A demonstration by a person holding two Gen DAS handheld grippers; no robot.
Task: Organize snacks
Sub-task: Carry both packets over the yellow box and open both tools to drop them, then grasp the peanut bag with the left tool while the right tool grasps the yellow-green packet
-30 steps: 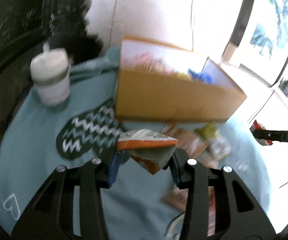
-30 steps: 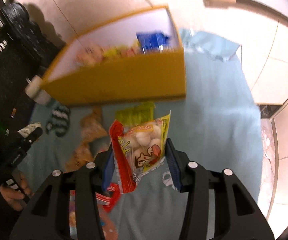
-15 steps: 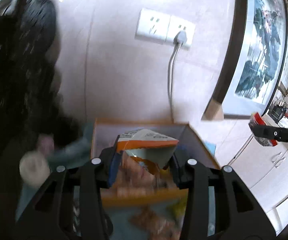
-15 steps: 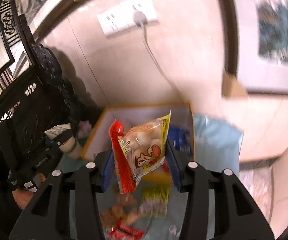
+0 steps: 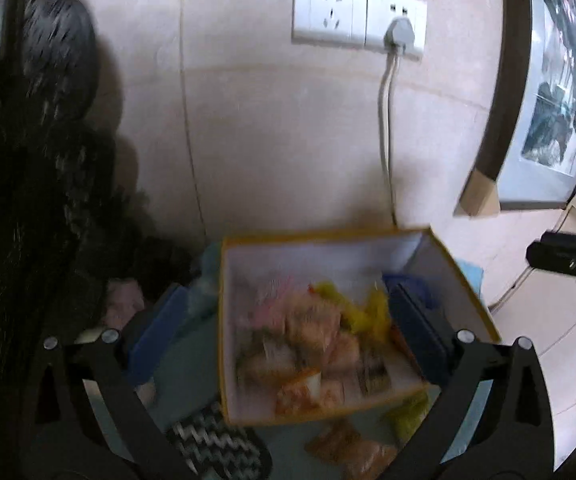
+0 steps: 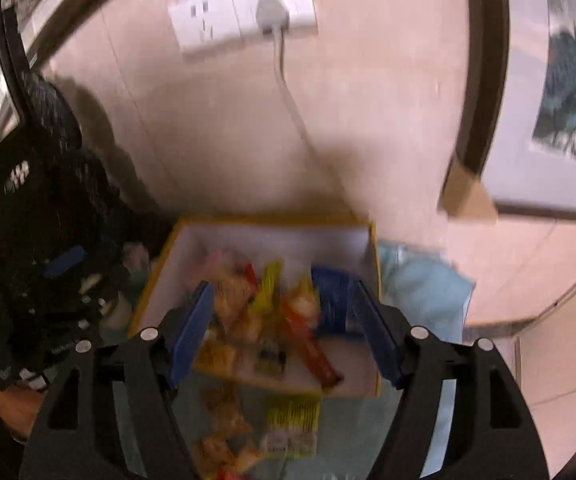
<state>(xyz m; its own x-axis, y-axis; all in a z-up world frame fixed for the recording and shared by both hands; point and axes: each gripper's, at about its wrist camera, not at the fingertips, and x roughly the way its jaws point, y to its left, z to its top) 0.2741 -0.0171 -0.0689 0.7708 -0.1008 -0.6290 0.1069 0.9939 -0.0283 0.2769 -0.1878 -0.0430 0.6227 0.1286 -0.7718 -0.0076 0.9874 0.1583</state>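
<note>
Both tools (image 5: pixel 288 320) (image 6: pixel 283 332) just opened, empty, above snacks (image 6: pixel 263 312) in box (image 5: pixel 460 280).

No text can be read in either view. The snack packets (image 6: pixel 271 320) in the box (image 5: pixel 454 276) carry print, but motion blur smears it into colour patches only. The blue packet (image 6: pixel 334 300) has pale marks on it (maybe letters, too blurred to tell). The yellow packet (image 6: pixel 294 414) on the cloth (image 6: pixel 420 284) shows dark stripes, no legible words. On the black body of the other gripper (image 6: pixel 63 344), at the left edge of the right wrist view, small white marks appear, also unreadable
</note>
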